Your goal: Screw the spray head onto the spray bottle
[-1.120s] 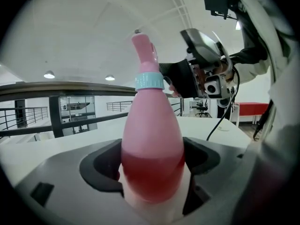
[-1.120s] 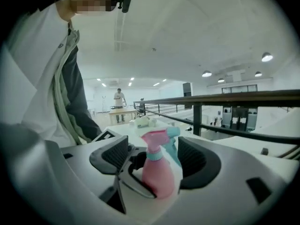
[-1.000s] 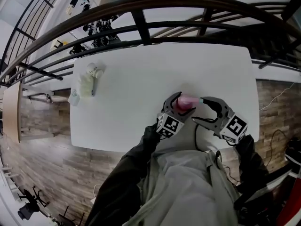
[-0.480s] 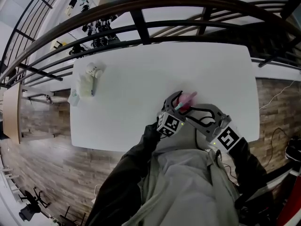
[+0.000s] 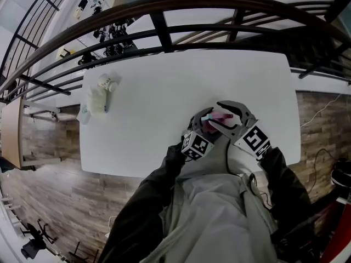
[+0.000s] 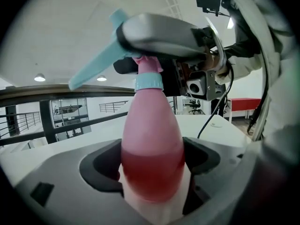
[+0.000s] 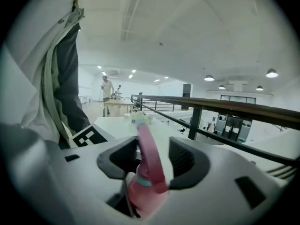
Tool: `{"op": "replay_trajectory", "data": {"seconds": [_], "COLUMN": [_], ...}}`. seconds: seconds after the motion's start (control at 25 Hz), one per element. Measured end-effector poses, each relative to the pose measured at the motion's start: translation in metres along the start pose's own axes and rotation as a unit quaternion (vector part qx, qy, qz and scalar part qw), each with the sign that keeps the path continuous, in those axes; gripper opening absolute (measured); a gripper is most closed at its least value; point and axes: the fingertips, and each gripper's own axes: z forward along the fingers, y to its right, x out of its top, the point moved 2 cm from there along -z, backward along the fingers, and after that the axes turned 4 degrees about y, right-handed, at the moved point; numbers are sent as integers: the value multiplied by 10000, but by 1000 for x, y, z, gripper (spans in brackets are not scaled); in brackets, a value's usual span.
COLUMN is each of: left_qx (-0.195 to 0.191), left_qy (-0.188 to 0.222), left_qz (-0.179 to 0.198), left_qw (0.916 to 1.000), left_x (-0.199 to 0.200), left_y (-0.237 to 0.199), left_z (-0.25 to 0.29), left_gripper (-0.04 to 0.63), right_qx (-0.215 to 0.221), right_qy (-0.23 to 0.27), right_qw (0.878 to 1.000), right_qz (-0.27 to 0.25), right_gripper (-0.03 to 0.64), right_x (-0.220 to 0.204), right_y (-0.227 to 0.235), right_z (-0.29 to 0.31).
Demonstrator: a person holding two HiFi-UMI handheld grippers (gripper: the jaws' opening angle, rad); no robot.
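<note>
A pink spray bottle [image 6: 152, 144] with a teal collar and teal trigger [image 6: 93, 69] stands upright in my left gripper [image 6: 152, 163], which is shut on its lower body. In the head view the bottle [image 5: 220, 115] is at the table's near right, with the left gripper [image 5: 205, 122] on its near left side. My right gripper [image 5: 227, 113] reaches over the bottle's top. In the right gripper view the pink spray head [image 7: 149, 158] sits between the jaws of the right gripper [image 7: 152, 161]. They are opening, and a gap shows beside the head.
The white table [image 5: 164, 75] has a small whitish heap of items [image 5: 101, 95] at its far left. A dark railing [image 5: 164, 21] runs behind the table. Wooden floor lies to the left and right. My sleeves cover the table's near edge.
The right gripper stood apart to the right of the bottle. It came in to the spray head and has swung up and over the bottle's top. The left gripper kept its hold.
</note>
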Motion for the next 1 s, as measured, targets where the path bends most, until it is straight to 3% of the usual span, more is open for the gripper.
{"op": "replay_trajectory", "data": {"seconds": [0.04,0.08,0.2,0.36,0.44,0.52,0.8,1.0], "left_qx": [3,7,-15,16,97,186,229,108], "left_qy": [-3,-10,-54,-58,-38,10,15,-30], "left_qz": [17,43,110,9,-179,-350,-401,-285], "left_qw": [10000,10000,9999,10000,9998,9992,9989,9995], "left_x": [0,0,0,0,-3,-4,-3,-2], "left_y": [0,1,1,-1,-7,-12,-13,-7], "left_z": [0,1,1,2,1,-1,-1,1], "left_gripper": [411,411,411,411,411,411,411,411], "right_qx": [-170,-363,-955,-1292,-1344,-1297,-635,-154], "right_qy": [-4,-40,-257,-177,-55,-136,-213,-33], "right_qw": [9998,9988,9930,9914,9908,9900,9843,9878], "right_qz": [137,313,642,87,140,545,1636,1552], "right_gripper": [130,69,69,76,105,144,141,141], "right_x": [-2,-4,-5,1,2,-4,-11,-4], "right_y": [2,3,6,2,5,8,-22,-36], "right_z": [0,-2,-6,-16,-25,-32,-34,-12]}}
